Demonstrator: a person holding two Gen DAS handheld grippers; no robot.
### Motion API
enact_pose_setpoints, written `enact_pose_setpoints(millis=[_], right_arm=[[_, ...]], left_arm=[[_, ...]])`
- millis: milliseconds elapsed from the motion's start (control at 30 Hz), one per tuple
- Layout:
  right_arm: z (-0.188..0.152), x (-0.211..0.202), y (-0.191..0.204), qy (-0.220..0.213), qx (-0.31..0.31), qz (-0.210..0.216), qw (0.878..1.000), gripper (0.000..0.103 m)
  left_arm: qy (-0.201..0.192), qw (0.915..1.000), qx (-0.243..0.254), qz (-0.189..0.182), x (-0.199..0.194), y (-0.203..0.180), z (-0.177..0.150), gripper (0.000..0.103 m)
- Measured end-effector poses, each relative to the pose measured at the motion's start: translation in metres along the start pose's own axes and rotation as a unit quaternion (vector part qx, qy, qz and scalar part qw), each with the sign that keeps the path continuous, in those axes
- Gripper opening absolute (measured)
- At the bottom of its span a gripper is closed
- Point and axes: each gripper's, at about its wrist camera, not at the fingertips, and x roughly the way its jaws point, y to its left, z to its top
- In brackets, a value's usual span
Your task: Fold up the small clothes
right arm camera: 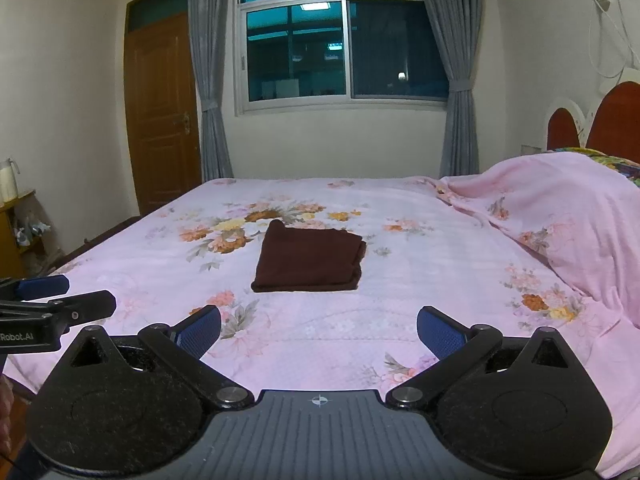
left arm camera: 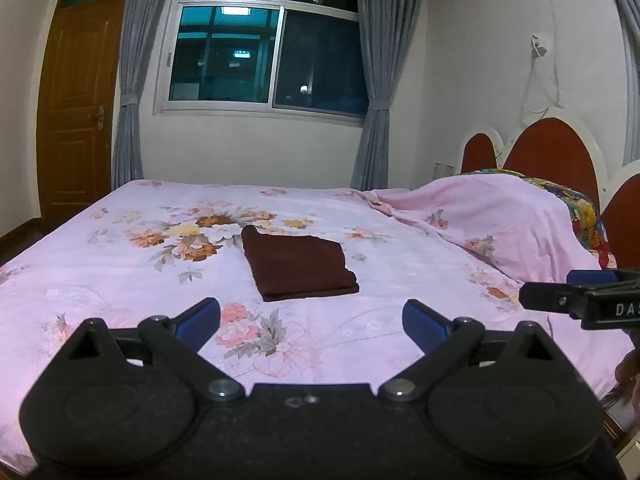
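A dark maroon garment point(left arm camera: 298, 266) lies folded into a neat rectangle in the middle of the pink floral bed point(left arm camera: 100, 272). It also shows in the right wrist view point(right arm camera: 312, 262) on the bed point(right arm camera: 440, 280). My left gripper point(left arm camera: 312, 318) is open and empty, held above the near edge of the bed, short of the garment. My right gripper point(right arm camera: 319, 328) is open and empty, also short of the garment. Each gripper shows at the side of the other's view: the right gripper point(left arm camera: 560, 290), the left gripper point(right arm camera: 68, 296).
A heap of pink bedding point(left arm camera: 500, 216) covers pillows at the right by the red and white headboard point(left arm camera: 552, 148). A window with grey curtains point(left arm camera: 264, 52) and a wooden door point(left arm camera: 80, 108) are behind the bed. A small wooden shelf point(right arm camera: 16, 232) stands at the left.
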Motion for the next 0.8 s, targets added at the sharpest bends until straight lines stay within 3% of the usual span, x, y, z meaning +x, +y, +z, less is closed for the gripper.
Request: enact_pose_setpoints(millis=[800], right_arm=[[0.003, -0.0023, 0.0009, -0.003, 0.0, -0.004, 1.0, 0.103]], left_arm=[[0.0, 1.0, -0.001, -0.009, 0.0011, 0.0019, 0.0012, 0.098]])
